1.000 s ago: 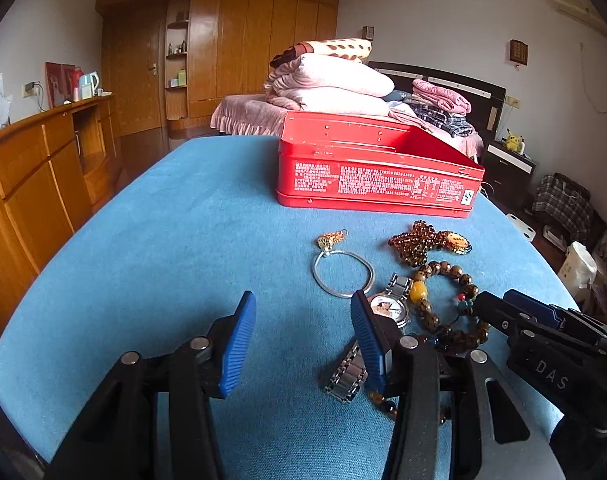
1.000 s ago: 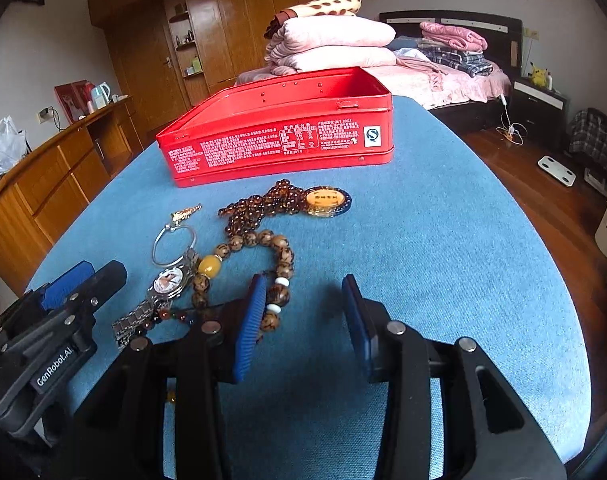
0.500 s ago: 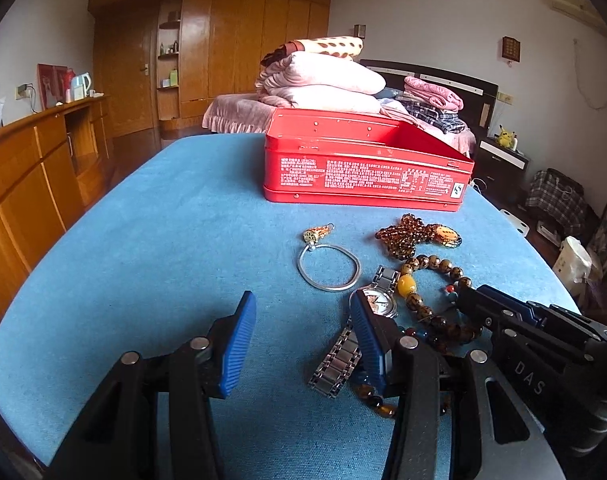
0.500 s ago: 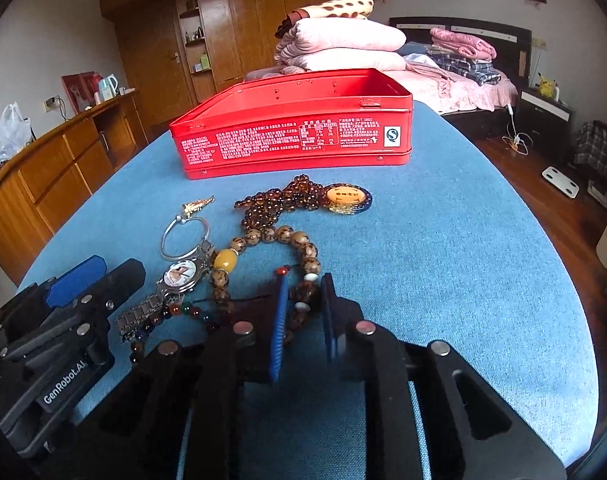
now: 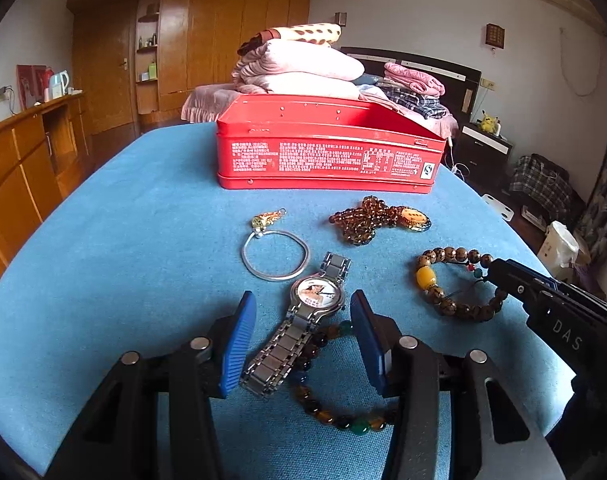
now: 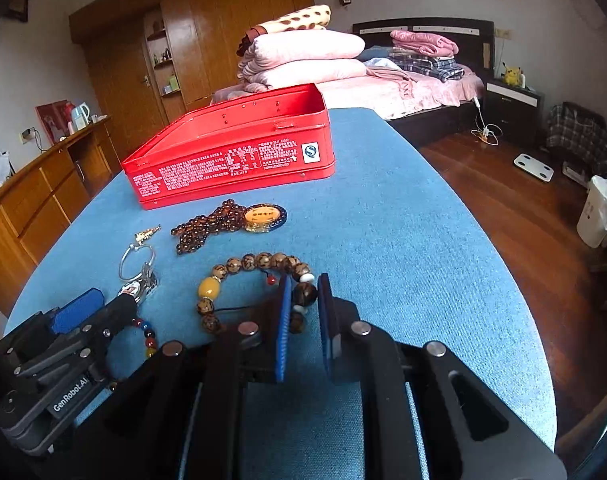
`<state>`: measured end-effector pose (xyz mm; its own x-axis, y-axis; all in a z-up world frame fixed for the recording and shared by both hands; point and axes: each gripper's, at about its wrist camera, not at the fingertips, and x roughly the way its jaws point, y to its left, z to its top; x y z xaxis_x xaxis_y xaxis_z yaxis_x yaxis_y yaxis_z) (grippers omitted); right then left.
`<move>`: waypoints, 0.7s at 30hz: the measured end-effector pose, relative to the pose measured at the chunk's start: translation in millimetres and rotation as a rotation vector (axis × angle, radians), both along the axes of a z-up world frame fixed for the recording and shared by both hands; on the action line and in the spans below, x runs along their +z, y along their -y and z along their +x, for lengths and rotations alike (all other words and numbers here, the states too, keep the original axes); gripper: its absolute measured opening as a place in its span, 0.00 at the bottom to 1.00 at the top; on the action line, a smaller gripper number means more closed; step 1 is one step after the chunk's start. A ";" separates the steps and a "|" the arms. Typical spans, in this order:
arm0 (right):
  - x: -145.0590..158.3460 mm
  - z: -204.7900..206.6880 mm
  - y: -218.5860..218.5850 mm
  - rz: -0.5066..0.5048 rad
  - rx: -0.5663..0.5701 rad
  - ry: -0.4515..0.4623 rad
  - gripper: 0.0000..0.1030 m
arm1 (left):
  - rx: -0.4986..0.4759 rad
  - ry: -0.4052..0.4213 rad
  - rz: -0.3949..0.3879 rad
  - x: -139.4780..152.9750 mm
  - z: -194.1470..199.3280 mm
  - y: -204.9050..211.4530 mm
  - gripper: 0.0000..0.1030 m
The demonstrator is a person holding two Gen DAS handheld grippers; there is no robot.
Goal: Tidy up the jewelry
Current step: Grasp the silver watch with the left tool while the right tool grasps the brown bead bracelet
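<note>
Between our left gripper's [image 5: 299,338] jaws lies the watch [image 5: 303,320] on the desk [image 5: 143,240], its band running back toward us over a strand of mixed beads [image 5: 335,412]. Just ahead of those jaws sits the bangle [image 5: 274,254], its charm [image 5: 267,219] beyond it. Ahead and to the right lies the small-bead necklace [image 5: 367,220] with its pendant [image 5: 413,218]. Behind them all stands the tin [image 5: 327,160]. Our right gripper's [image 6: 303,312] jaws close on the large-bead bracelet [image 6: 263,276], whose loop extends left and ahead of them.
</note>
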<state>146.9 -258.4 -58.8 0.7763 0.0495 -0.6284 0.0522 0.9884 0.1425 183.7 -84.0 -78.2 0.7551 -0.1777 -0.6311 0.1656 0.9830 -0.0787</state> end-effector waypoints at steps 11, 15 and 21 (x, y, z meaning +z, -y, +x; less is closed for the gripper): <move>-1.6 0.3 -2.7 -0.009 0.002 0.003 0.12 | 0.034 0.007 -0.002 -5.7 1.8 10.6 0.30; -2.4 0.6 -4.0 -0.007 0.002 0.001 0.12 | 0.031 0.003 -0.030 -4.8 1.5 7.8 0.29; -4.8 1.5 -3.0 0.001 0.007 -0.009 0.12 | 0.047 0.039 -0.083 4.2 -4.7 -3.6 0.29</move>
